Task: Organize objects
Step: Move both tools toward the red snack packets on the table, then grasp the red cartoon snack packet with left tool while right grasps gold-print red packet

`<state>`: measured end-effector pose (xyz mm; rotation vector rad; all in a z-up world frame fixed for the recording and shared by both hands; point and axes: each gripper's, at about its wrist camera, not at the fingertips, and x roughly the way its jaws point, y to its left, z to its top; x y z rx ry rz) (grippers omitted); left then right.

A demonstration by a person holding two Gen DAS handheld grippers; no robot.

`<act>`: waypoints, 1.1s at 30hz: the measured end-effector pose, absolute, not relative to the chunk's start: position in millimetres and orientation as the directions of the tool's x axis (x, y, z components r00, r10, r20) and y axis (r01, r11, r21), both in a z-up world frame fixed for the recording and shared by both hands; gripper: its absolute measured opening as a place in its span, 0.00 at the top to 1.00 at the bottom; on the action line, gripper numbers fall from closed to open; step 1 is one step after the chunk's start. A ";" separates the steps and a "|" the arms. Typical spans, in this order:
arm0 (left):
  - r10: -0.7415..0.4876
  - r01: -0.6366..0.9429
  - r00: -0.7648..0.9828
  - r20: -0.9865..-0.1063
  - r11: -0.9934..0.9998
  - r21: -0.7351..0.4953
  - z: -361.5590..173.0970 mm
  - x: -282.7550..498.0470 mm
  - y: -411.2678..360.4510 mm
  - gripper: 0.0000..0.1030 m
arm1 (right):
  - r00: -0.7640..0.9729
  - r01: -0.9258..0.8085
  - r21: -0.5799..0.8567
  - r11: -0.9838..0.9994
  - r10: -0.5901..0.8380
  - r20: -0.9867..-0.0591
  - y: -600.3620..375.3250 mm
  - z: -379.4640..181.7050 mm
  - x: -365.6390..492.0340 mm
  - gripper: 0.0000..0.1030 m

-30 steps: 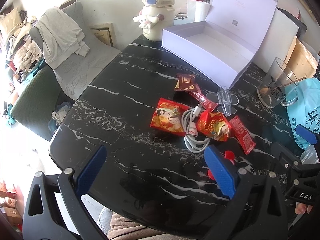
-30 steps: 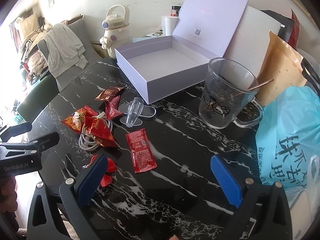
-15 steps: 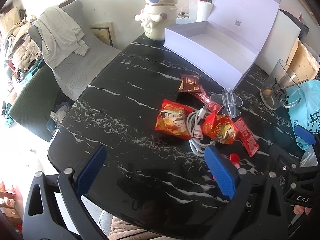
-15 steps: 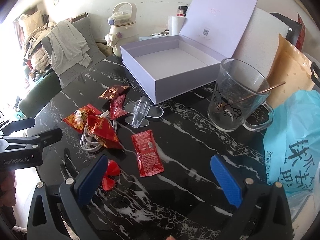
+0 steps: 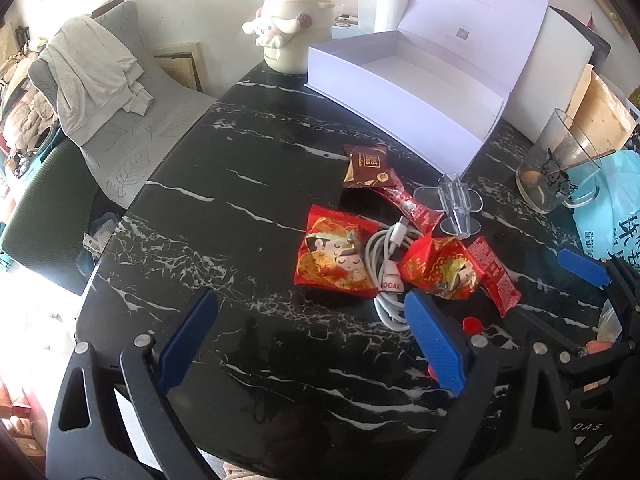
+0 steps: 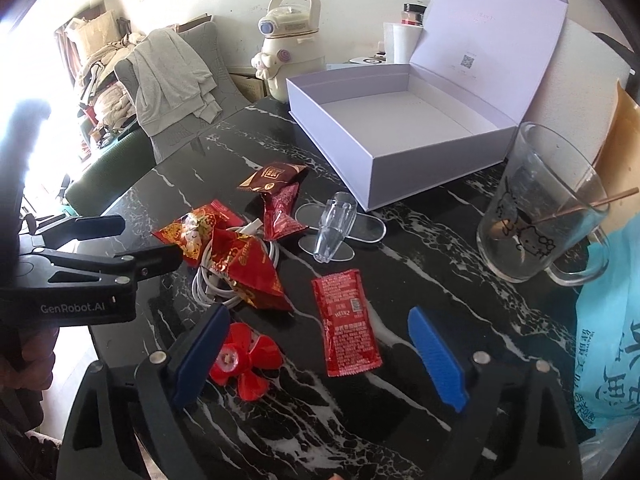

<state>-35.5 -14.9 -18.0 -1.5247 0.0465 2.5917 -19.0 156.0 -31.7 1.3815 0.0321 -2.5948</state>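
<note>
Nothing is yet packed: the lilac box [image 6: 404, 120] is seen empty, snack packets [image 5: 336, 256] and ketchup sachet [image 6: 346, 322] scattered on the worktop [image 5: 240, 184]; both the left tool [image 5: 312, 340] and right tool [image 6: 320, 356] are held released, jaws just narrowing on nothing.

"GenRobot.AI" on left gripper [image 6: 100, 256]

Black marble table [image 5: 248, 168]: open white box [image 5: 404, 92] at one o'clock, cream kettle [image 5: 294, 20] at twelve, glass mug [image 5: 560, 172] at three. Centre: two red snack packets [image 5: 334, 258], white cable [image 5: 384, 264], clear plastic stand [image 5: 456, 204]. Left gripper [image 5: 310, 340] at six, jaws wide and just closing, nothing between.
</note>
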 end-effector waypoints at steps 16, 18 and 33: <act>0.169 -0.218 -0.420 -0.892 -0.973 -0.082 -35.5 -73.7 -13.6 0.24 | -0.467 0.339 0.158 -0.927 -0.312 -0.827 131.8 -48.2 -48.8 0.47; 0.160 -0.225 -0.419 -0.894 -0.972 -0.069 -37.5 -77.7 -12.5 0.27 | -0.456 0.347 0.171 -0.922 -0.325 -0.828 130.9 -50.5 -52.2 0.48; 0.248 -0.330 -0.347 -0.905 -0.935 -0.130 -53.1 -94.6 -13.9 0.38 | -0.466 0.328 0.241 -0.913 -0.378 -0.800 128.4 -46.5 -51.8 0.71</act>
